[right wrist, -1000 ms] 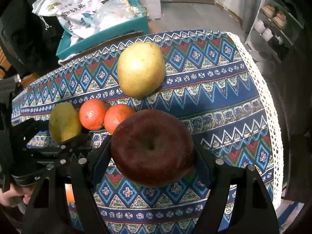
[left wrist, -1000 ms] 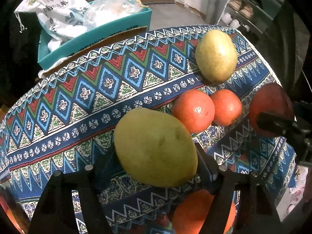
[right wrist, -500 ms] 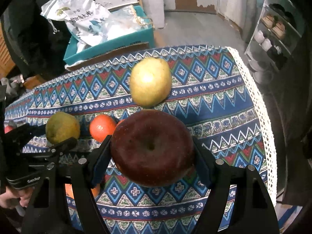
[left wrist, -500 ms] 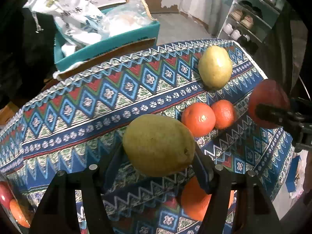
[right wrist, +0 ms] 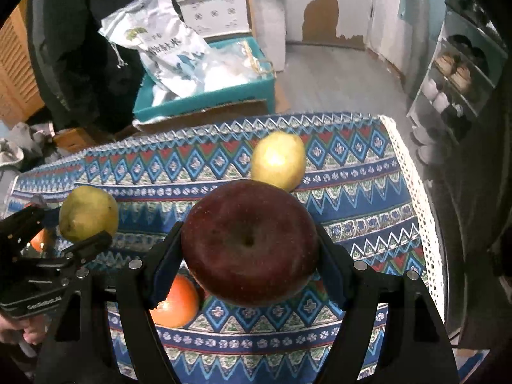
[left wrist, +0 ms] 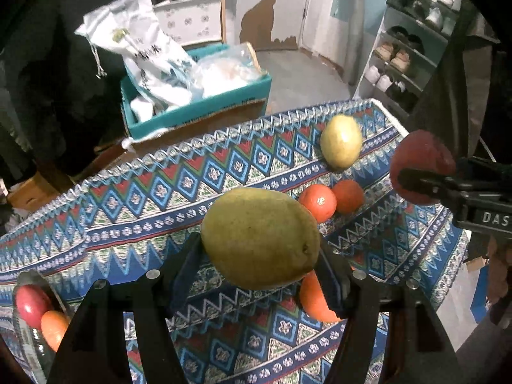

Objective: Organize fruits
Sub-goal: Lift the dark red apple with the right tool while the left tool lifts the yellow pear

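Observation:
My left gripper (left wrist: 260, 256) is shut on a green-yellow pear (left wrist: 260, 236), held up above the patterned tablecloth (left wrist: 144, 198). My right gripper (right wrist: 249, 256) is shut on a dark red apple (right wrist: 251, 240), also lifted off the cloth. In the left wrist view the apple (left wrist: 422, 166) shows at the right in the other gripper; in the right wrist view the held pear (right wrist: 88, 212) shows at the left. On the cloth lie a second yellow pear (left wrist: 340, 140) and two oranges (left wrist: 318, 201) side by side. Another orange (left wrist: 315, 297) lies under my left fingers.
A clear container (left wrist: 35, 316) at the lower left holds a red fruit and an orange. Behind the table stands a teal box (left wrist: 198, 108) with white bags. A shoe rack (left wrist: 412, 48) is at the right. The cloth's lace edge (right wrist: 416, 185) marks the table's right side.
Both grippers have risen with their fruit, so the table and the loose fruit look smaller and farther. The left jaws drew in a little on the pear early on.

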A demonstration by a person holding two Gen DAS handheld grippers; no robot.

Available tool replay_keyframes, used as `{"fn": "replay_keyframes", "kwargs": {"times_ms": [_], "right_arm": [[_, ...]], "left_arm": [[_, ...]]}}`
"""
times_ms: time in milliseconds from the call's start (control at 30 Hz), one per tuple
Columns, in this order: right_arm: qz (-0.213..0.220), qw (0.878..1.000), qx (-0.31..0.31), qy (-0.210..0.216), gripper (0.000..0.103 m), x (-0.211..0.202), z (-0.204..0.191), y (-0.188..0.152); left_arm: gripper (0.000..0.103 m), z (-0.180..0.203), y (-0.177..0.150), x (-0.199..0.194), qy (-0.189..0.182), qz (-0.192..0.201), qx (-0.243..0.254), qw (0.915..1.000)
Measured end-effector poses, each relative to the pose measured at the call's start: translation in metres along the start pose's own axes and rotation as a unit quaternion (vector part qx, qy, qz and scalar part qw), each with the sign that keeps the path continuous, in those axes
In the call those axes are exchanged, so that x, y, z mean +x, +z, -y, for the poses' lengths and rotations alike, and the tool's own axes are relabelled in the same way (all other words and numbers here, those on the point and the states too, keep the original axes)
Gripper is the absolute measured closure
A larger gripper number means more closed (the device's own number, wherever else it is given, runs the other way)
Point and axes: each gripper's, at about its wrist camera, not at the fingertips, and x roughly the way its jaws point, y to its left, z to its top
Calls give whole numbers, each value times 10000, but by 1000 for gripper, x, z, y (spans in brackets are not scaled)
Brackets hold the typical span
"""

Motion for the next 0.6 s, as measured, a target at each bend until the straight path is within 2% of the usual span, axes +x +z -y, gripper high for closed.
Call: {"fn": "replay_keyframes", "kwargs": {"times_ms": [333, 600], "right_arm": [[508, 9982, -273, 148, 27, -45, -28, 8], [832, 9950, -440, 340, 27, -77, -50, 12]], "left_arm": [[34, -3, -2, -60, 82, 529, 14, 9986], [34, -14, -7, -102, -1, 852, -169, 9962]]}}
